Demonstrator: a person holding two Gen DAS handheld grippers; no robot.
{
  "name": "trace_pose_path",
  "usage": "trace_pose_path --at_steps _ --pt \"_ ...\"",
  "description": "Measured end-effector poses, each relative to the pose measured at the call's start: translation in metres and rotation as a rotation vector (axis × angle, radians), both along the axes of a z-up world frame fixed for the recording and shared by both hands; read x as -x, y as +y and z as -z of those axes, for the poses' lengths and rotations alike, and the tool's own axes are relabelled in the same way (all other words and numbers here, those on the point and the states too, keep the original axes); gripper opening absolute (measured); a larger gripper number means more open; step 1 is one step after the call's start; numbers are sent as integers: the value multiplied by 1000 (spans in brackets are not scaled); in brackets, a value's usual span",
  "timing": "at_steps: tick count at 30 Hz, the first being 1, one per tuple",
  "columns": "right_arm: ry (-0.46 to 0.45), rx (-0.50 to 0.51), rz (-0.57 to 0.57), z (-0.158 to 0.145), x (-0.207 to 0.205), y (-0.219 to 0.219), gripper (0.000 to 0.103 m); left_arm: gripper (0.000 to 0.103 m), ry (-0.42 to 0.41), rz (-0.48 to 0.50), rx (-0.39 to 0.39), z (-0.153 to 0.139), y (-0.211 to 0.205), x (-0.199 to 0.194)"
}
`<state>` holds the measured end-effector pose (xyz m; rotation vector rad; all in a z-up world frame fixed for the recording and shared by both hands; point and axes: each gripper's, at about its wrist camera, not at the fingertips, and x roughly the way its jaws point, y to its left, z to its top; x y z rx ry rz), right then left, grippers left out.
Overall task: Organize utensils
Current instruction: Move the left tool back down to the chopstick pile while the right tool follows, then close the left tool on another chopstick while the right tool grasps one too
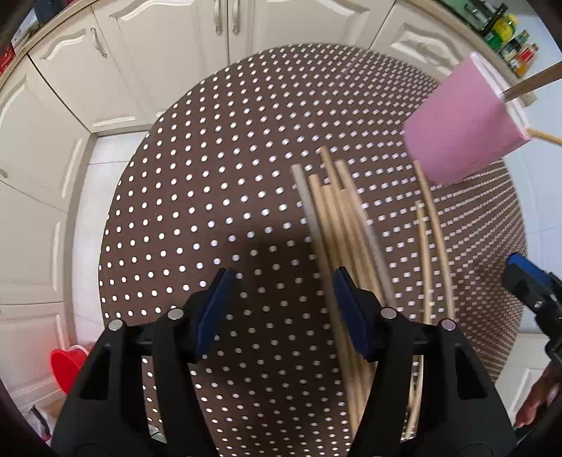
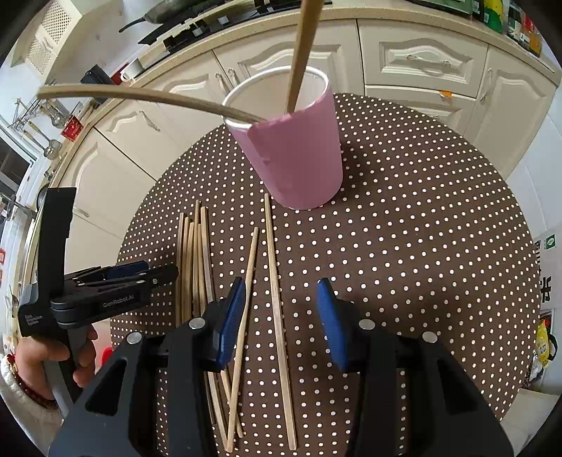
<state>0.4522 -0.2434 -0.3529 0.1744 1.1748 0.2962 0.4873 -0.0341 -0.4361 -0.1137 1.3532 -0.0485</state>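
Note:
A pink cup (image 2: 298,158) stands upright on the round dotted table (image 2: 421,246), with two wooden chopsticks (image 2: 302,52) leaning out of it. Several loose chopsticks (image 2: 193,263) lie bundled left of centre, and two single ones (image 2: 277,309) lie beside them. My right gripper (image 2: 281,309) is open just above those two singles, which run between its blue pads untouched. My left gripper (image 1: 281,302) is open over the bundle (image 1: 337,225), whose leftmost stick passes just inside its right pad. In the left wrist view the cup (image 1: 456,133) is at the upper right.
White cabinet doors (image 1: 158,70) surround the table. A red container (image 1: 66,365) sits on the floor at the lower left. Bottles (image 1: 509,35) and a pan (image 2: 168,10) stand on the counter. A hand (image 2: 45,351) holds the left gripper (image 2: 154,274).

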Motion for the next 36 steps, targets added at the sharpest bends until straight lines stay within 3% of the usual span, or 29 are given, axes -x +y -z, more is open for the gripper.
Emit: trace_pose_path --at_steps 9,14,17,21,24,26,29,36 --pt "39 10 -31 17 -14 12 40 59 -2 -14 -17 3 -6 -12" --pt "62 36 -72 26 -22 21 40 34 -4 10 -31 2 -10 -18" --pt "60 68 -92 30 -27 27 40 31 -15 33 -55 4 -13 -17" --pt "66 111 -113 37 -33 35 31 25 -16 30 -48 3 -10 -17" --pt "85 134 -128 45 -40 40 22 13 -19 46 -42 2 -8 -17" --pt "78 156 -136 47 -41 43 20 12 -18 50 -38 4 -8 -18" --pt "73 177 -152 47 -43 47 6 8 -11 44 -4 3 -4 -16" --pt "83 124 -129 37 -31 53 5 6 -36 35 72 -14 5 -3"
